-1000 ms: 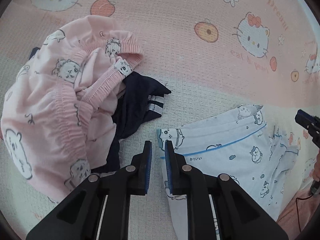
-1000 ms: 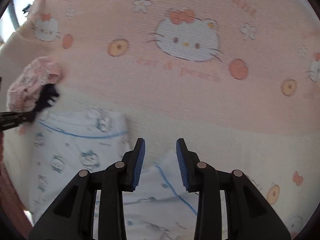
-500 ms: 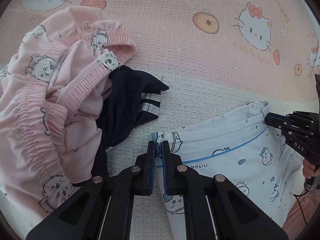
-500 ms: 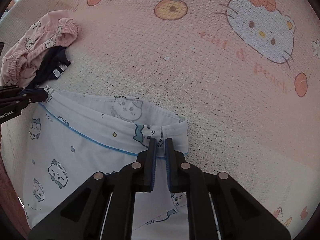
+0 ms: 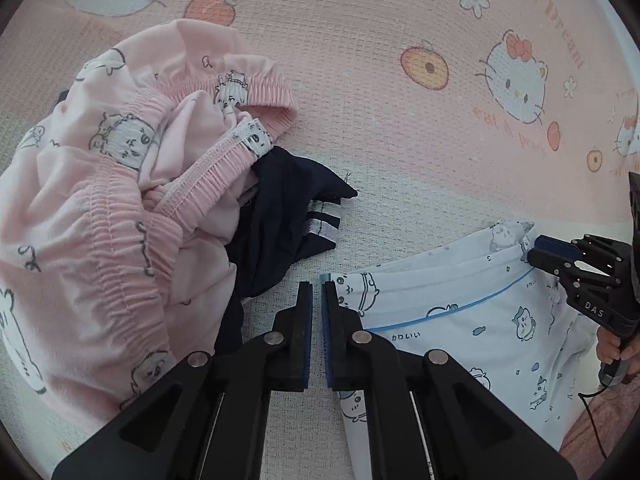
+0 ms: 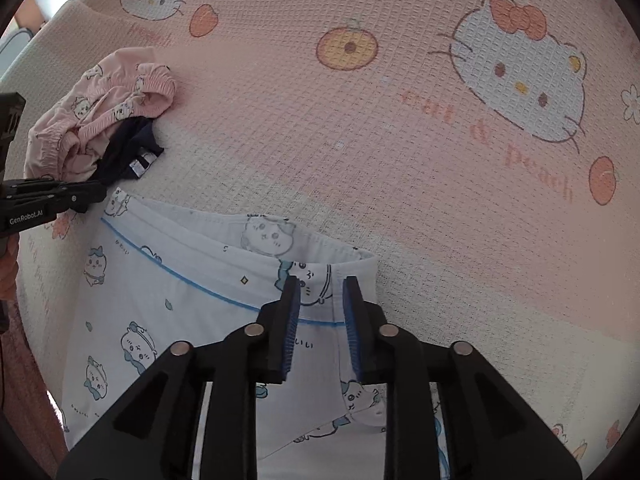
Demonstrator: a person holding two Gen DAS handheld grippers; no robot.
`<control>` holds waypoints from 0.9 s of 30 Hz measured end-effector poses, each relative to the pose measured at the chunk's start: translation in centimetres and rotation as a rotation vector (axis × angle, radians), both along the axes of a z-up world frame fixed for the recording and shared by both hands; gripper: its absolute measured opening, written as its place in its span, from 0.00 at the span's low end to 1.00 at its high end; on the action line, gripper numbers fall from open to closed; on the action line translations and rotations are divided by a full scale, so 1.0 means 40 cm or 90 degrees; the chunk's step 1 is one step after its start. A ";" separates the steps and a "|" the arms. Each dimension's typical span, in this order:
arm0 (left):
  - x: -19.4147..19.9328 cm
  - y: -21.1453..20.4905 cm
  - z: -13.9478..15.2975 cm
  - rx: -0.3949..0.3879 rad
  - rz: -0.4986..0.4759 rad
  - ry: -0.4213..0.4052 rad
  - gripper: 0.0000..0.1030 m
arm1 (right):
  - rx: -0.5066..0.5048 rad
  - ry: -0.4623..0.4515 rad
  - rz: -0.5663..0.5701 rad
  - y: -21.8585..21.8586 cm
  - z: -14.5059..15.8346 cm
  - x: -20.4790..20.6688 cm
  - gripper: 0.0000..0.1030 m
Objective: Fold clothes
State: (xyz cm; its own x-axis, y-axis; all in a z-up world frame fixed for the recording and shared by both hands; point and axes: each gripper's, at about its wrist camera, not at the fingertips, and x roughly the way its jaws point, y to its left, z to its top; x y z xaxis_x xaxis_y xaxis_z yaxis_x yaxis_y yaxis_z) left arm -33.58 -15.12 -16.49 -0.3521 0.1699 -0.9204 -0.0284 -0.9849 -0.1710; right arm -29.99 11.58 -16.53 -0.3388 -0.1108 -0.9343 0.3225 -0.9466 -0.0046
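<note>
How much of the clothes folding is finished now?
Nothing looks folded. The white cartoon-print shorts lie spread flat; the left gripper is shut at one waistband corner, the right gripper is opening over the other. The crumpled pink shorts and dark navy garment wait.

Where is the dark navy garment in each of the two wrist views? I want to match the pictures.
Left wrist view: the dark navy garment lies left of centre, partly under the pink shorts.
Right wrist view: it lies far left, small, below the same pink shorts.
Shared landmark: the white patterned shorts with a blue line.
</note>
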 end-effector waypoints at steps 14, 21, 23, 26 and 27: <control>-0.020 0.031 -0.015 -0.014 0.000 0.008 0.07 | -0.018 0.032 -0.015 -0.007 0.026 0.011 0.04; 0.002 0.016 -0.044 0.033 -0.010 -0.037 0.28 | -0.056 0.058 -0.023 0.015 0.093 0.020 0.04; -0.001 0.031 -0.043 0.014 -0.019 -0.023 0.28 | -0.045 0.052 -0.022 0.017 0.089 0.020 0.05; -0.023 0.057 -0.039 -0.009 -0.029 0.011 0.27 | -0.077 0.045 -0.035 0.033 0.091 0.025 0.05; -0.031 0.066 -0.043 -0.009 -0.035 0.012 0.22 | -0.080 0.047 -0.038 0.035 0.090 0.028 0.05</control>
State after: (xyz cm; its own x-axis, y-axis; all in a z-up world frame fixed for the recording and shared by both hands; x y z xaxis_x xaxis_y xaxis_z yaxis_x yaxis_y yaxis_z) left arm -34.81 -12.46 -18.19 -0.3602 0.1766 -0.9160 -0.0861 -0.9840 -0.1559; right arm -28.86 13.00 -12.92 -0.4152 -0.2029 -0.8868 0.2691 -0.9586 0.0934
